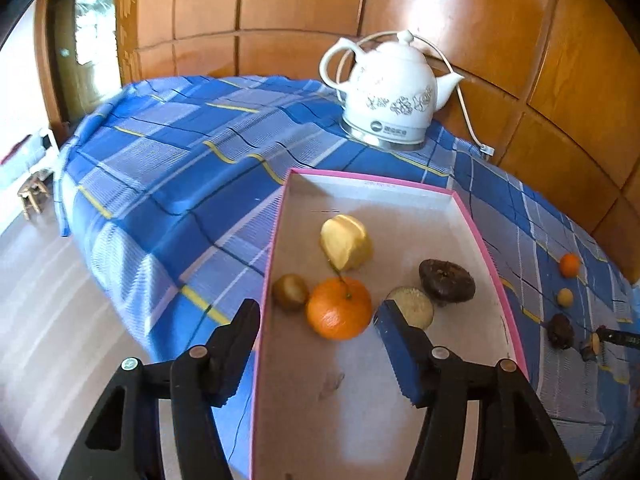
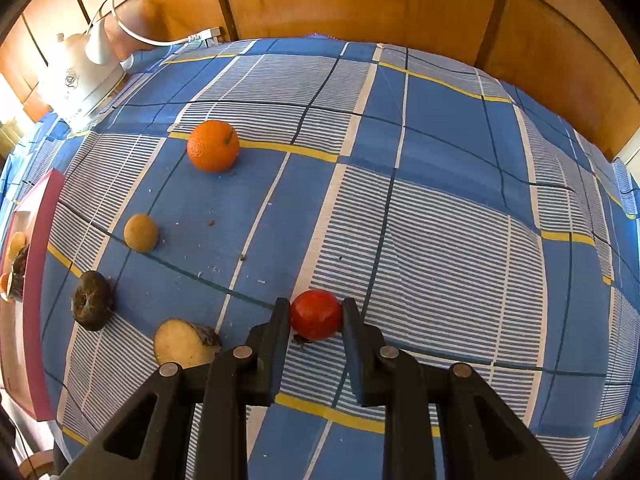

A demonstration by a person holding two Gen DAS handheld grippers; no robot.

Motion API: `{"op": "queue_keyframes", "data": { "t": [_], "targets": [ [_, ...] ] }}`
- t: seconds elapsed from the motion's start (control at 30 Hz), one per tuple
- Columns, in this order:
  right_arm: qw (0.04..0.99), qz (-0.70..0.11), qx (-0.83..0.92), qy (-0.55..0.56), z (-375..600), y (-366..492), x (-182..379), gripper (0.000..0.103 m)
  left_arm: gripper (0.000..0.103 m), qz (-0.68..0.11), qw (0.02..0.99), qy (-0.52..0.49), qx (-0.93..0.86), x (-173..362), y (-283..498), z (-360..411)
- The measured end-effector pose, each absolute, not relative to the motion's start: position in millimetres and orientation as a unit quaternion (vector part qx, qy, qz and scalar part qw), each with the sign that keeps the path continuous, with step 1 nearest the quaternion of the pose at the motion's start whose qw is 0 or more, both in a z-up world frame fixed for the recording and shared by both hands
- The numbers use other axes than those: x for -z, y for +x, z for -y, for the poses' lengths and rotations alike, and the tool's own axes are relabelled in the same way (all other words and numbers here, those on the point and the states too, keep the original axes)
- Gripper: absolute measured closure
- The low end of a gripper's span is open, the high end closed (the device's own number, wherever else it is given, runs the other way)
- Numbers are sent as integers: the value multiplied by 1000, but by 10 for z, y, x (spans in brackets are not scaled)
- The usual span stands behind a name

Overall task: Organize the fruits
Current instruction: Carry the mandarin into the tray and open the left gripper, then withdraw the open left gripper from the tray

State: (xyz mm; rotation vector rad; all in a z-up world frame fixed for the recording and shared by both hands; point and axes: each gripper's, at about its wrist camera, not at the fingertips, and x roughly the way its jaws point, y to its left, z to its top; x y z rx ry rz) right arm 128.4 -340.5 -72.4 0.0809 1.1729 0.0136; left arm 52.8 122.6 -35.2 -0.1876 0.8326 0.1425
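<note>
A pink-rimmed box (image 1: 276, 240) holds a yellow fruit (image 1: 346, 242), a kiwi (image 1: 290, 292), an orange (image 1: 339, 308), a dark brown fruit (image 1: 446, 282) and a cut half (image 1: 414, 306). My left gripper (image 1: 316, 312) hangs open over the box; the orange lies between its tips, untouched by either pad. My right gripper (image 2: 316, 314) is shut on a red fruit (image 2: 316, 314) low over the blue checked cloth (image 2: 440, 220). Loose on the cloth lie an orange (image 2: 213, 145), a small tan fruit (image 2: 141, 232), a dark fruit (image 2: 92, 300) and a cut half (image 2: 184, 342).
A white electric kettle (image 1: 390, 96) with its cord stands at the back of the table, by the wood-panelled wall (image 1: 520, 40). The box's rim (image 2: 38, 280) shows at the left of the right wrist view. Floor drops away left of the table edge (image 1: 80, 220).
</note>
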Motion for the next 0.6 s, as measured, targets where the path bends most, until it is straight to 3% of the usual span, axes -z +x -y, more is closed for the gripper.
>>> {"op": "queue_keyframes", "data": {
  "t": [0.6],
  "targets": [
    [834, -552, -2, 26, 3366, 1255, 712, 77, 22, -361, 930, -19, -68, 126, 162, -732]
  ]
}}
